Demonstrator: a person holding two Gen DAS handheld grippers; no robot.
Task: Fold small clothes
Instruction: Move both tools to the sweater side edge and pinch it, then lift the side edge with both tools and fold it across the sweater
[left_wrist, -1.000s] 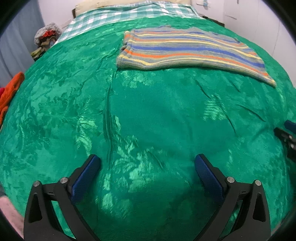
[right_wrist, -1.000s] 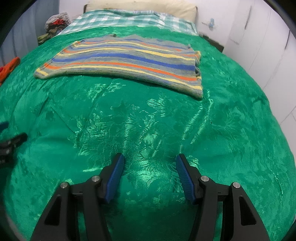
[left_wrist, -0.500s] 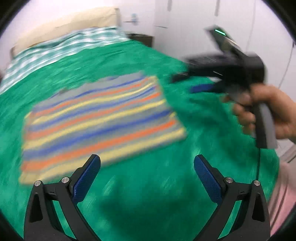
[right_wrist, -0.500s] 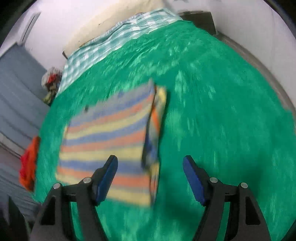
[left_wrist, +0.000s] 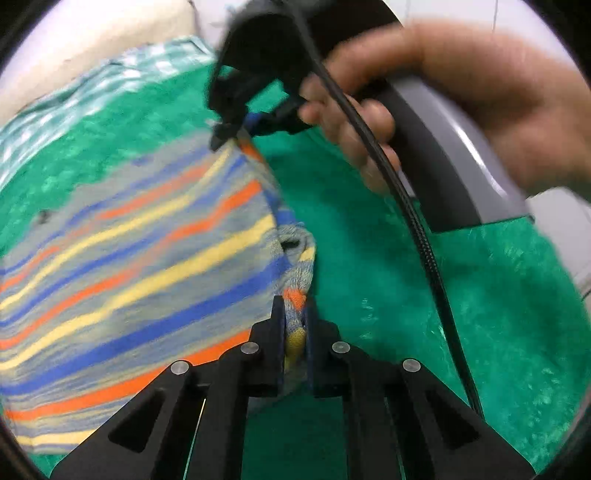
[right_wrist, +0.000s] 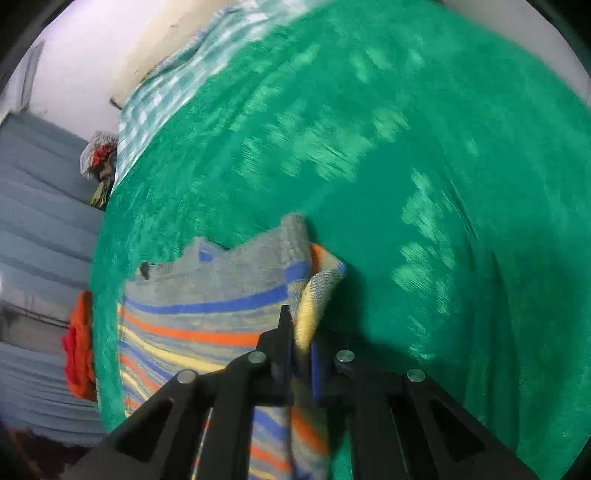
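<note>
A striped knit sweater (left_wrist: 140, 258) in grey, blue, orange and yellow lies on the green bedspread (left_wrist: 480, 295). My left gripper (left_wrist: 294, 332) is shut on its near right edge. My right gripper (left_wrist: 236, 133), held by a hand, is shut on the far end of the same edge. In the right wrist view the right gripper (right_wrist: 303, 343) pinches a raised fold of the sweater (right_wrist: 207, 306), which spreads to the left below it.
The green bedspread (right_wrist: 406, 166) covers the bed. A checked sheet (right_wrist: 162, 92) and pillow lie at the head. A bundle of clothes (right_wrist: 98, 162) and an orange garment (right_wrist: 77, 354) sit off the bed's left side.
Both grippers were open above the bed. They have moved to the sweater's right edge and shut on it, and the edge is lifted a little.
</note>
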